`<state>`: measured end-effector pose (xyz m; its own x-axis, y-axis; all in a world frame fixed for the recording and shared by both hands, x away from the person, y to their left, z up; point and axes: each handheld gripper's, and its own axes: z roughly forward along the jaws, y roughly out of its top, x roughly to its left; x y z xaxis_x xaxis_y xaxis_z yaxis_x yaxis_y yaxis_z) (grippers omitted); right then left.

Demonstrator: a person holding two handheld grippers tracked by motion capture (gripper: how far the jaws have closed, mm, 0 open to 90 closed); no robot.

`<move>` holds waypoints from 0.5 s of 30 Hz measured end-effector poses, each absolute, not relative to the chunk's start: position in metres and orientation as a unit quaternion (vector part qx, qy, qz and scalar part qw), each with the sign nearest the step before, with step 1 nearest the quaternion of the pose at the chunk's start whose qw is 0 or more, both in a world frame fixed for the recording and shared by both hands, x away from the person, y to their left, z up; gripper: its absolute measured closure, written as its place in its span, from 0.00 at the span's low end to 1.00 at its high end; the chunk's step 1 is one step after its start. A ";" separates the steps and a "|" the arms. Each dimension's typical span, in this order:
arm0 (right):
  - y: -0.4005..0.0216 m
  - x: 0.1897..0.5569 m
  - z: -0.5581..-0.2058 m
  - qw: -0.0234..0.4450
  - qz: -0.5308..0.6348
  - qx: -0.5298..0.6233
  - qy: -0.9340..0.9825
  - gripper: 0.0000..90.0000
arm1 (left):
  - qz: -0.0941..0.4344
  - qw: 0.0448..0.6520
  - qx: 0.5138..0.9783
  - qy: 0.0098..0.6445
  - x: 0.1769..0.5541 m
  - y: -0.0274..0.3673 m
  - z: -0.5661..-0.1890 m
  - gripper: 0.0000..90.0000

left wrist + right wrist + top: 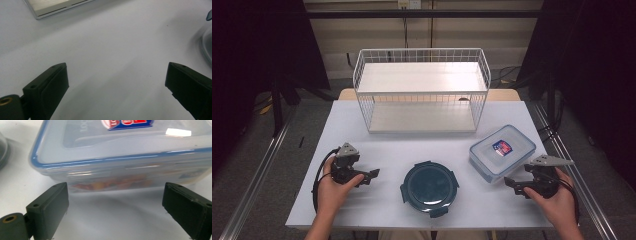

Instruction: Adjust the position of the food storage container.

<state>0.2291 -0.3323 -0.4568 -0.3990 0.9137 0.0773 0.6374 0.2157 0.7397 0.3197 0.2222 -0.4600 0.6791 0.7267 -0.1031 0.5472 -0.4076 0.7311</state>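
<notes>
Right gripper (pixel 513 183) low at the near right of the desk (pixel 377 145), fingers (pixel 48 205) released and spread wide, aimed at the near side of the clear box (pixel 502 151) with the blue-rimmed lid; box just ahead of the fingertips, not yet between them, resting on the desk to the right of the round dark container (pixel 429 187) and in front of the white wire rack (pixel 422 90). Left gripper (pixel 373 175) at the near left, fingers (pixel 47 85) likewise released over bare desk, grasping nothing. Likely trouble: box looks about as wide as the spread fingers, so a fingertip could strike the wall and shove it away toward the rack. Smooth plastic sides could slip under a shallow pinch, tilting the box and shifting the orange contents inside. Clamping on the lid flap could pop it loose.
</notes>
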 end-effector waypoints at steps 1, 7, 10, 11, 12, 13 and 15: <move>-0.333 0.229 -0.457 0.191 0.359 0.516 0.754 0.07 | 0.116 0.385 0.832 0.382 0.320 0.222 -0.460 0.05; -0.334 0.232 -0.455 0.198 0.353 0.517 0.754 0.08 | 0.116 0.380 0.834 0.382 0.317 0.222 -0.460 0.05; -0.334 0.231 -0.454 0.196 0.351 0.517 0.755 0.08 | 0.118 0.380 0.835 0.380 0.315 0.220 -0.459 0.05; -0.334 0.231 -0.454 0.196 0.351 0.517 0.755 0.08 | 0.118 0.380 0.835 0.380 0.315 0.220 -0.459 0.05; -0.336 0.230 -0.453 0.194 0.350 0.519 0.756 0.08 | 0.114 0.385 0.835 0.377 0.315 0.217 -0.457 0.05; -0.336 0.230 -0.453 0.194 0.350 0.519 0.756 0.08 | 0.114 0.385 0.835 0.377 0.315 0.217 -0.457 0.05; -0.339 0.226 -0.448 0.196 0.350 0.522 0.753 0.09 | 0.114 0.382 0.839 0.370 0.316 0.212 -0.456 0.05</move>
<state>0.2264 -0.3389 -0.4483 -0.3783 0.9230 0.0700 0.6491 0.2106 0.7310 0.3155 0.2117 -0.4565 0.7005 0.7079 -0.0900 0.5331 -0.4353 0.7255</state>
